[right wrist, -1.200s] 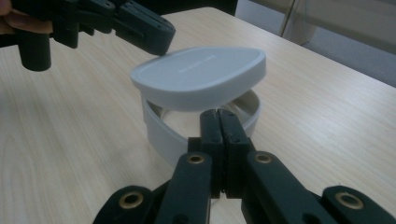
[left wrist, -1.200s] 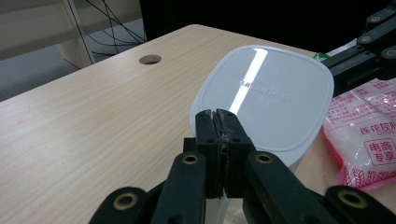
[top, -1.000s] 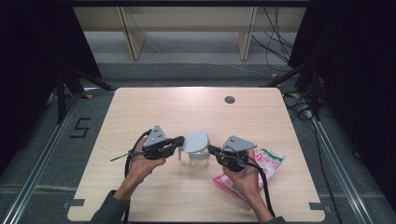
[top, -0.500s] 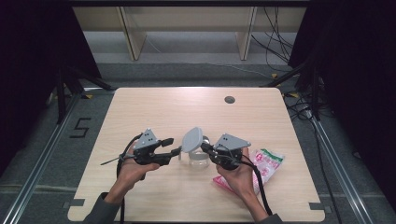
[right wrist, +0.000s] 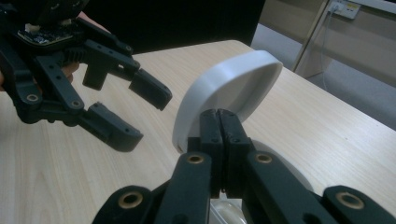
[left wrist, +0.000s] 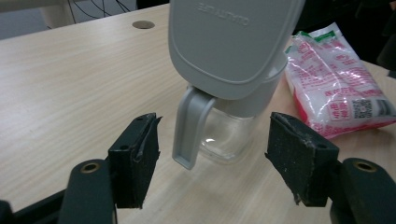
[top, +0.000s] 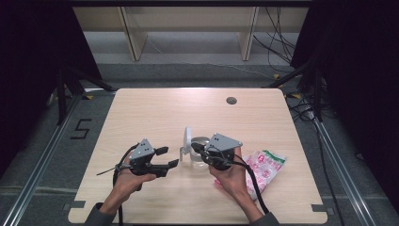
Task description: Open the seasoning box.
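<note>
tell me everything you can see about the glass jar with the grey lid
The glass jar is clear, squarish and looks empty, standing upright on the wooden table beside a pink snack bag. Its grey plastic lid is swung open, standing up, with a latch tab hanging down. The right hand-held gripper is shut at the jar's rim below the raised lid.

High view: fixed above the person's side, facing forward and down across the whole table (top: 155, 113), far off, floor and shelf legs beyond; left gripper view: low and close, looking along its own jaws at the grey-lidded jar (left wrist: 233, 60), packet (left wrist: 336, 88) behind; right gripper view: very close, over its jaws at the raised lid (right wrist: 229, 88), the left gripper (right wrist: 126, 109) beyond; all three share jar and tabletop.
</note>
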